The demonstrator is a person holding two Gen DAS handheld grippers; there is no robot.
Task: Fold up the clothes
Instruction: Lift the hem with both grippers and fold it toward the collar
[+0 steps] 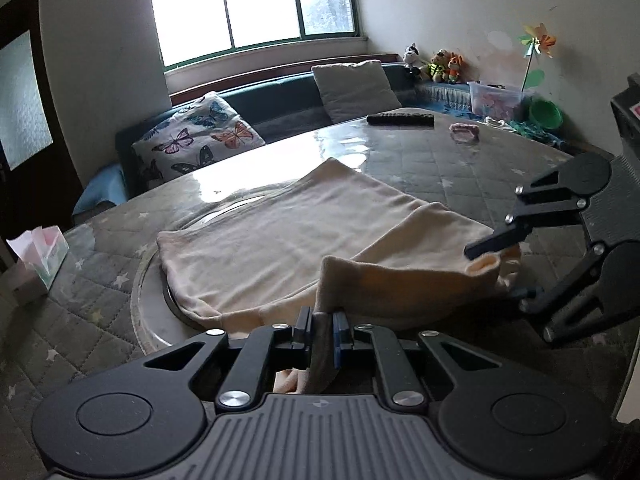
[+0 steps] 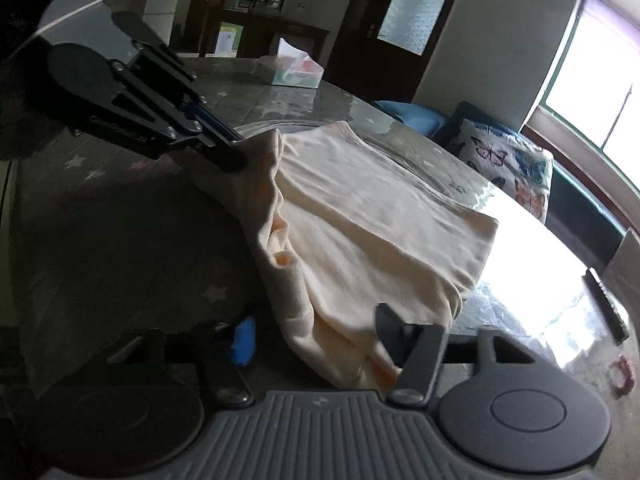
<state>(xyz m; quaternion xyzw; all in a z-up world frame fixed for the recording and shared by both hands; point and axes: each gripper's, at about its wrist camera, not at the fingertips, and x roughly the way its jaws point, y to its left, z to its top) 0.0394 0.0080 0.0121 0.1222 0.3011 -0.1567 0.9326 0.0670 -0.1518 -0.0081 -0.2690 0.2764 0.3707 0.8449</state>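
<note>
Left wrist view: a cream garment lies on the bench, its near edge pinched at one end.

The garment's long axis runs left to right along that near edge. The left gripper, fingers clenched on the left corner, lifts it slightly; the right gripper, fingers parted astride the right corner, doesn't yet visibly press it, so the left hand leads.

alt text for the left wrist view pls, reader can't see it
The left claw is shut on a lifted edge of a cream garment spread on a round table. The right claw reaches in at the garment's other near corner, with a sofa and bright window behind.
</note>
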